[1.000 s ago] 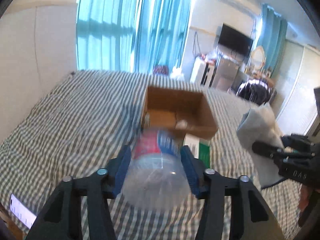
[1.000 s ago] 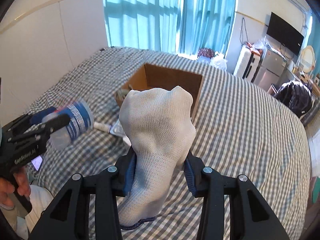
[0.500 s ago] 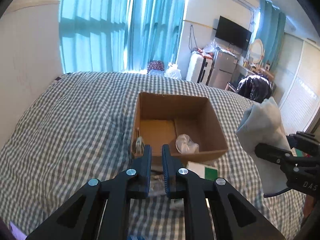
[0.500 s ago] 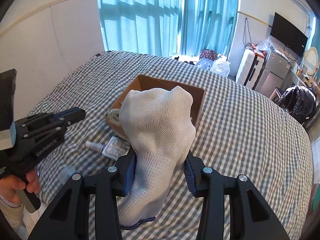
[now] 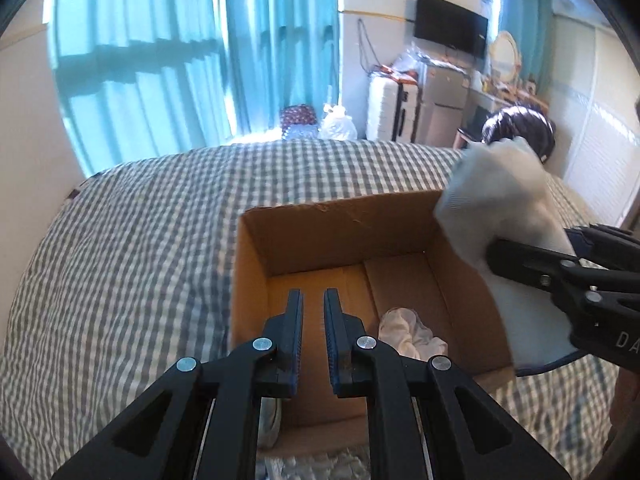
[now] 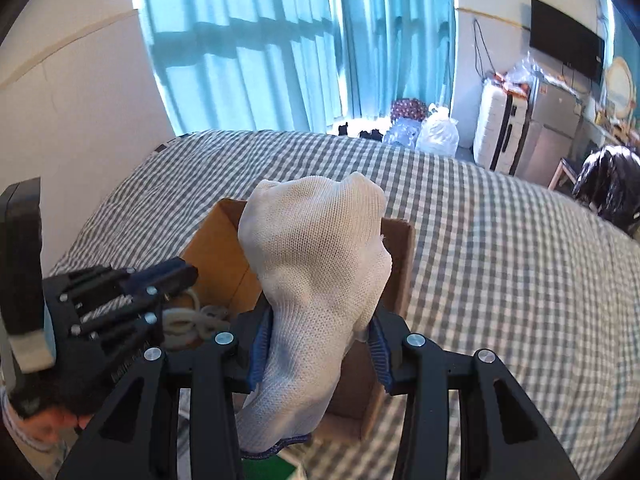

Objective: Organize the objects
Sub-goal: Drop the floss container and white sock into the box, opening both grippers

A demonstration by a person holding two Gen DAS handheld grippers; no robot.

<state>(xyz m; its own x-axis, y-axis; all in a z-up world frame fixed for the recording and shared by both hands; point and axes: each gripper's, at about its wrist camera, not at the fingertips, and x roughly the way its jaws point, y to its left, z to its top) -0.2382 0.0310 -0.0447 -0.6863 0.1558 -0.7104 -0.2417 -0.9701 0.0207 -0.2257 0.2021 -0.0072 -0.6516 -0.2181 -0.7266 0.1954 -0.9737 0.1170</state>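
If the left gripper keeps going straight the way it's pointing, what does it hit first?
Most likely the bare cardboard floor of the open box. The left gripper is shut and empty, aimed down into it, left of the crumpled white cloth. Depth is hard to judge.

My left gripper (image 5: 311, 300) is matte black plastic: two angular arms with triangular cut-outs, each carrying a pair of round silver screw heads, and ridged blue pads lining the inner faces of its slim fingers (image 5: 294, 320). The right gripper (image 6: 320, 344) has the same build, black frame, silver screws, blue ribbed pads. Seen from the left camera, its side bears white lettering (only "DA" is legible). A striped sleeve cuff (image 6: 10, 420) shows at the left gripper's handle.
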